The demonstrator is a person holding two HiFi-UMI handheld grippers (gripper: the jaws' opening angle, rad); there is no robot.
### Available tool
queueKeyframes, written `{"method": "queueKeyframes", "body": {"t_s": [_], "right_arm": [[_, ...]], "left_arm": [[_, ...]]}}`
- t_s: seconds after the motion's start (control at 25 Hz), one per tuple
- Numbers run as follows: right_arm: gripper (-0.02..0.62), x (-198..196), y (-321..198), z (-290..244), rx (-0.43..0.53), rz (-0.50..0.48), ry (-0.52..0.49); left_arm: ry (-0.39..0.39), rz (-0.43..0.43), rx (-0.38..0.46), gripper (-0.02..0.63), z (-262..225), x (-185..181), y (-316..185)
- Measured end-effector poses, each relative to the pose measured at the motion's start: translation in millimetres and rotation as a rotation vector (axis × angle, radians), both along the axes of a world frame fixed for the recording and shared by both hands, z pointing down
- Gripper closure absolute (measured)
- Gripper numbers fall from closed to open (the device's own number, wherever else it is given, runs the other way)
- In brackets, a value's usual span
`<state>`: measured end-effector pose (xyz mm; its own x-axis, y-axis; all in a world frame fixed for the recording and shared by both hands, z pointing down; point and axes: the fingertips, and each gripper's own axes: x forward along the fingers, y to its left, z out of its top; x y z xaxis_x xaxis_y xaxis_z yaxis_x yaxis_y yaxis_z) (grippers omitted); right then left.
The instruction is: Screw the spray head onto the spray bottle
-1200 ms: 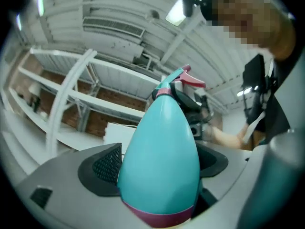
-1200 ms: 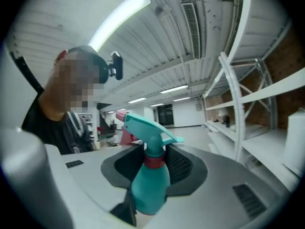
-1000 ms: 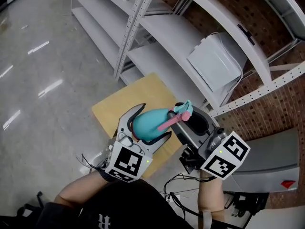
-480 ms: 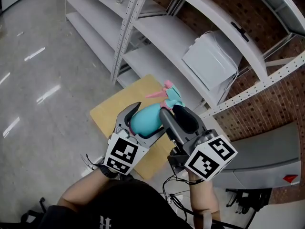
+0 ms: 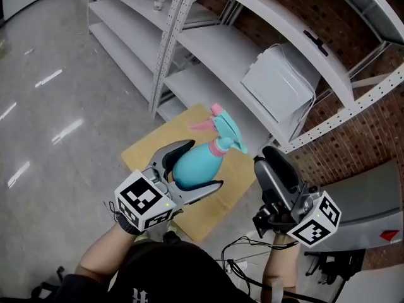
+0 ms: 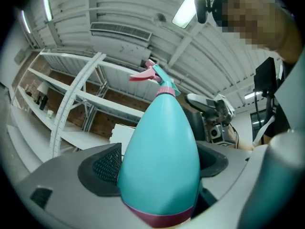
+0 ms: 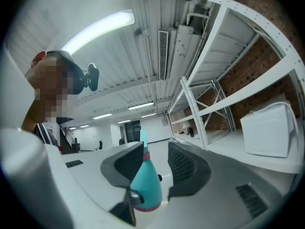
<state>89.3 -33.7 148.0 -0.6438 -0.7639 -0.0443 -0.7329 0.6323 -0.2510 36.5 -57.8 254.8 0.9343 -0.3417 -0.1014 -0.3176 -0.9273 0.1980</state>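
A teal spray bottle (image 5: 199, 161) with a pink collar carries its teal-and-pink spray head (image 5: 222, 126) on top. My left gripper (image 5: 203, 165) is shut on the bottle's belly and holds it in the air, tilted away from me. In the left gripper view the bottle (image 6: 159, 151) fills the space between the jaws, with the spray head (image 6: 153, 75) high above. My right gripper (image 5: 273, 160) stands open to the right of the bottle, apart from it, with nothing held. The right gripper view shows the bottle (image 7: 145, 185) beyond its gaping jaws.
A light wooden board (image 5: 148, 147) lies on the grey floor beneath the bottle. White metal shelving (image 5: 208, 49) runs along the back, with a white box (image 5: 281, 81) on one shelf. Black cables (image 5: 240, 251) trail near the person's body.
My right gripper has come off the spray head and drawn back to the right. The left gripper has turned, and the bottle's head now points further away.
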Motion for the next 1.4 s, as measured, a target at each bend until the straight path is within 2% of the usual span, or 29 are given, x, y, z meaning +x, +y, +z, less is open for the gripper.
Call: {"method": "queueKeyframes", "body": {"t_s": [0.08,0.32,0.44,0.64,0.88,1.0,1.16,1.28,1.4], "right_arm": [[0.454,-5.8,-6.6,-3.3,-0.005,-0.029,-0.003],[0.454,-35.0,3.2,5.7,0.016,-0.057,0.188],[0.454,-40.4,8.2,8.5,0.021,-0.043,0.242],[0.454,-44.3,11.1,7.0,0.018,-0.053,0.25],[0.454,-39.2,19.8,-3.1,0.042,-0.099,0.197],[0.454,-34.7,29.8,-13.8,0.086,-0.184,0.129],[0.454,-9.2,36.6,-27.0,0.122,-0.378,-0.055],[0.39,-10.4,37.0,-24.6,0.121,-0.576,-0.148],[0.34,-31.9,46.7,-22.8,0.137,-0.78,-0.176]], "left_arm": [[-0.016,0.001,0.006,0.156,-0.6,1.8,1.8],[-0.089,-0.023,0.016,0.156,9.6,11.2,0.7],[-0.1,-0.025,0.008,0.156,13.4,10.7,0.3],[-0.094,0.0,-0.002,0.156,12.5,12.0,2.0],[-0.044,0.085,-0.025,0.156,6.1,13.6,12.0],[-0.009,0.199,-0.04,0.156,-1.7,12.3,26.3],[0.053,0.478,-0.049,0.156,-21.2,5.5,63.9],[0.128,0.709,-0.085,0.156,-37.3,-2.9,94.8],[0.173,0.88,-0.12,0.156,-46.3,-5.6,120.1]]}}
